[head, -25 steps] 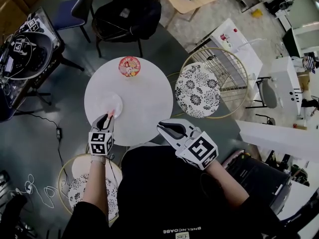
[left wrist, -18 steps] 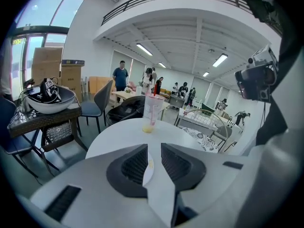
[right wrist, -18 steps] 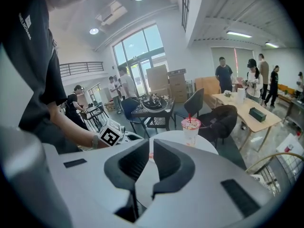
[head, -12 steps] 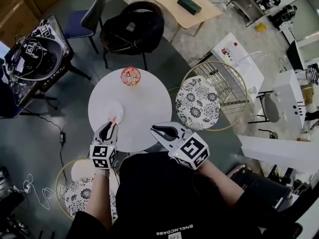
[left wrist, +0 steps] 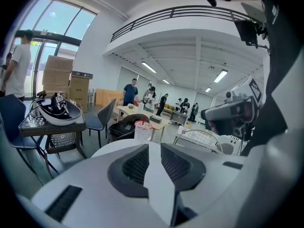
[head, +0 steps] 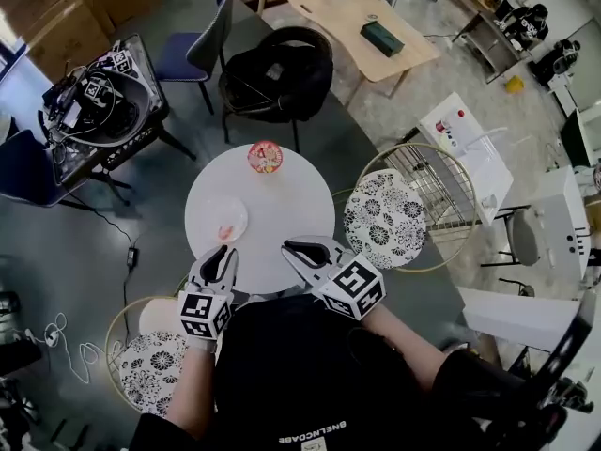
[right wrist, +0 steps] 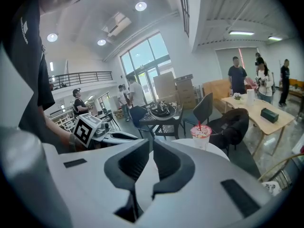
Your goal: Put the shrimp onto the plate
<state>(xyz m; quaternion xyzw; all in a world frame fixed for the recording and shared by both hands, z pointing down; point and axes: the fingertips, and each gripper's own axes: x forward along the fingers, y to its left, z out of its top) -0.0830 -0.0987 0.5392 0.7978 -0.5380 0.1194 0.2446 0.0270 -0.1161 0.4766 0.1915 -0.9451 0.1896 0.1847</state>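
Observation:
A small pink shrimp [head: 225, 232] lies on the white plate [head: 218, 212] at the left side of the round white table [head: 277, 205]. My left gripper [head: 226, 250] hovers over the table's near edge, just short of the plate, shut and empty. At the near edge's middle my right gripper [head: 287, 246] is also shut on nothing. In the left gripper view the jaws [left wrist: 154, 145] meet along a seam, with the table [left wrist: 111, 148] beyond. The right gripper view shows the jaws [right wrist: 151, 140] nearly touching and the left gripper [right wrist: 114, 136] beside them.
A lidded drink cup [head: 265, 157] with a straw stands at the table's far edge. Patterned stools sit right [head: 385, 207] and near left [head: 155, 365]. A black chair [head: 277, 73], a wooden table [head: 343, 7] and an equipment cart [head: 99, 101] lie beyond.
The left gripper held the shrimp over the plate earlier; now the shrimp lies on the plate and the gripper has drawn back toward me. The right gripper shifted slightly left.

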